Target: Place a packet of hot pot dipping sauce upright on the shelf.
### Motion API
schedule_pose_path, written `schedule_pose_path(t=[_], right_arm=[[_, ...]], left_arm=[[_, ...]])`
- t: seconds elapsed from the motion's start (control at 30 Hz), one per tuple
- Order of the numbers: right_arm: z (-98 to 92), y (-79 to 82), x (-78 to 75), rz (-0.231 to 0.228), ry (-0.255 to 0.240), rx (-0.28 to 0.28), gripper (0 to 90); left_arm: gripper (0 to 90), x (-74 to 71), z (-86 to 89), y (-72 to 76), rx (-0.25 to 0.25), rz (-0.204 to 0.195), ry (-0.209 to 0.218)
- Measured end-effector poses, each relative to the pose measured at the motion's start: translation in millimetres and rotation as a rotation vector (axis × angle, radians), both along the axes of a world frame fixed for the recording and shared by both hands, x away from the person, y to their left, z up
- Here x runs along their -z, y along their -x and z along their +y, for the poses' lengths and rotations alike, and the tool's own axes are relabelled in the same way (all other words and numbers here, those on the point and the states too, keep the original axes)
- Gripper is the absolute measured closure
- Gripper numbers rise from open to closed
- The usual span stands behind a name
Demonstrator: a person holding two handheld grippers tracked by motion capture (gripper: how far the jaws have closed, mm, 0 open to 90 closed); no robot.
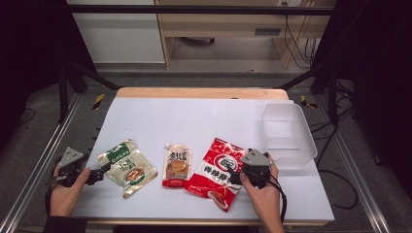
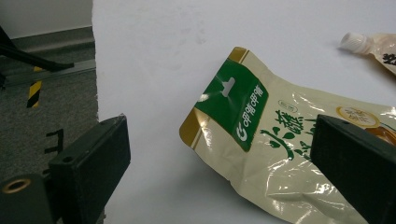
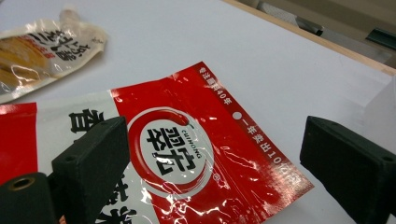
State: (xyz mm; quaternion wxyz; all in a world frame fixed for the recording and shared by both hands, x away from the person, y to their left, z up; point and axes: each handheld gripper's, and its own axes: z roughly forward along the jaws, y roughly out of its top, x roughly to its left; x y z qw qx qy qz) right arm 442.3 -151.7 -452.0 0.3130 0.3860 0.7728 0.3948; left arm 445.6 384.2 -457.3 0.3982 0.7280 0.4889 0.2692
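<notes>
Three food pouches lie on the white table top. At the left is a cream and green pouch (image 1: pixel 127 167) (image 2: pixel 261 140); my left gripper (image 1: pixel 99 174) (image 2: pixel 219 163) is low at its left edge, open, with the pouch's corner between the jaws but not pinched. In the middle lies a small spouted pouch (image 1: pixel 177 165) (image 2: pixel 373 46) (image 3: pixel 42 46). On the right, a red and white pouch (image 1: pixel 216 172) (image 3: pixel 187 154) has my right gripper (image 1: pixel 232 171) (image 3: pixel 219 163) over its right edge, open, jaws apart above the foil.
A clear plastic tub (image 1: pixel 288 133) (image 3: pixel 380 107) stands at the table's right side, just behind my right hand. The white table top (image 1: pixel 194 121) ends in a wooden far edge. Dark frame posts and floor cables surround the table.
</notes>
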Motion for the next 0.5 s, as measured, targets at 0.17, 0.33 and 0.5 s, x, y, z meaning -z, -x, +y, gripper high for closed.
schedule_pose_path(t=[0.17,0.33,0.5], right_arm=[[8.2,-2.2,5.3,0.010,0.059,-0.022,8.9],[8.7,-1.1,4.7,0.001,0.065,-0.034,8.3],[7.0,1.2,3.6,-0.003,0.055,-0.044,8.0]], left_arm=[[5.1,-0.5,2.1,-4.2,-0.015,-0.019,0.004],[5.2,0.6,5.1,-4.9,-0.028,-0.013,-0.003],[8.4,3.0,12.9,-6.1,-0.051,0.022,0.013]])
